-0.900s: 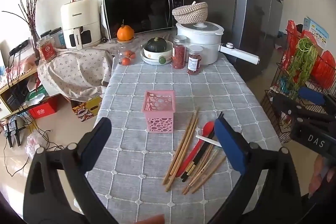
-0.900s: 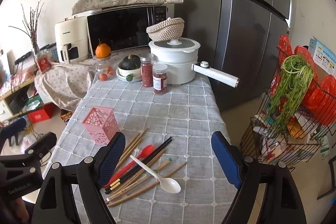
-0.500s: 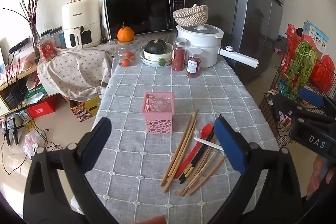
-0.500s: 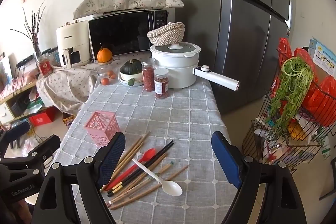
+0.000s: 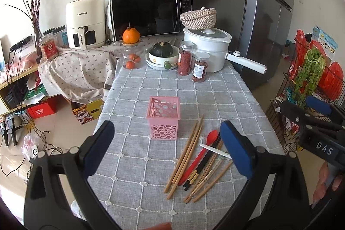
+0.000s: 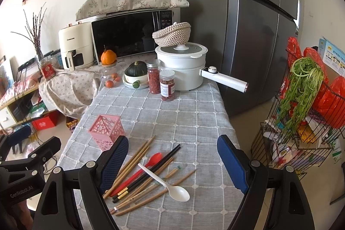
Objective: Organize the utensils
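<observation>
**Right wrist view: utensils lie loose as both grippers wait above the table**

Both tools hang over a grey checked tablecloth (image 6: 194,122) with nothing between their fingers. The right gripper (image 6: 172,165) has its blue-padded jaws spread wide over a loose heap of cutlery: pale wooden chopsticks (image 6: 133,158), a black pair with gold tips (image 6: 151,171), a glossy red plastic spoon (image 6: 151,162) and a white plastic spoon (image 6: 172,189) lying across the sticks. The left gripper (image 5: 166,143) is equally wide and empty, hovering in front of the pink perforated holder (image 5: 163,118), a square plastic basket with round cut-outs that stands upright and empty, just left of the heap. Sorting appears not to have begun; no utensil is in the holder. The likely next move is for one gripper to come down and pinch a single piece, perhaps the white spoon on top, since the thin, smooth sticks overlap and could scatter or roll. At the table's far end stand a white electric pot (image 6: 183,66) and two jars of red dried goods (image 6: 160,81).
</observation>
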Demonstrator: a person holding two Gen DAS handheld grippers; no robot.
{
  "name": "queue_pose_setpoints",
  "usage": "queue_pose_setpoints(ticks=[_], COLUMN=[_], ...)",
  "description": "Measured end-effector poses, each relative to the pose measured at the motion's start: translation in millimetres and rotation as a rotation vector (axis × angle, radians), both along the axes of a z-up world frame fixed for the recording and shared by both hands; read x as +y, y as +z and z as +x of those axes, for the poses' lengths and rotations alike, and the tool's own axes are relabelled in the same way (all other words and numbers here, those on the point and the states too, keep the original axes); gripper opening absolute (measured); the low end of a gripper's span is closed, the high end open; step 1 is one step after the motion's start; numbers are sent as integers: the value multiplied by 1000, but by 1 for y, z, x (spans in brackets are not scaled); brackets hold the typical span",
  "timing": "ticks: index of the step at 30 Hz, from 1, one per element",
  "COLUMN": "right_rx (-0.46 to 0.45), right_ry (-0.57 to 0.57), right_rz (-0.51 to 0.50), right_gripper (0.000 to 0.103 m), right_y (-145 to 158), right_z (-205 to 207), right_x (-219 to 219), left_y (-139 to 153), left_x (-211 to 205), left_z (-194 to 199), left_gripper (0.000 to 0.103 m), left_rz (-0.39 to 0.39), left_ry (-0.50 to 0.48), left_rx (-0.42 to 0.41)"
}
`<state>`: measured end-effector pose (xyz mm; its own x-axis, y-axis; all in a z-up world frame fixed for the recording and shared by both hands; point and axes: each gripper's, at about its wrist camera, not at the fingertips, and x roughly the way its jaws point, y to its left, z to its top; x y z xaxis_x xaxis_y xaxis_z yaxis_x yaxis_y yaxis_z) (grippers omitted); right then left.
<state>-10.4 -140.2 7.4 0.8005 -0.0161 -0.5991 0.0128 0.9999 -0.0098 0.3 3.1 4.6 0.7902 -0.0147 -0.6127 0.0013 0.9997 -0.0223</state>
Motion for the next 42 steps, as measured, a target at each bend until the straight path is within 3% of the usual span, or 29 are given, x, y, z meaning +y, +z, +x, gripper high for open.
queue_pose_setpoints(ticks=[42], right_rx=[-13], right_ry=[-4], right_rz=[20], right_gripper=[86], right_y=[3], right_z=[2], right_x=[-1], left_y=[0], left_x=[3], left_z=[2], left_gripper=[98], left_rz=[-1], left_ry=[6], left_rx=[-11])
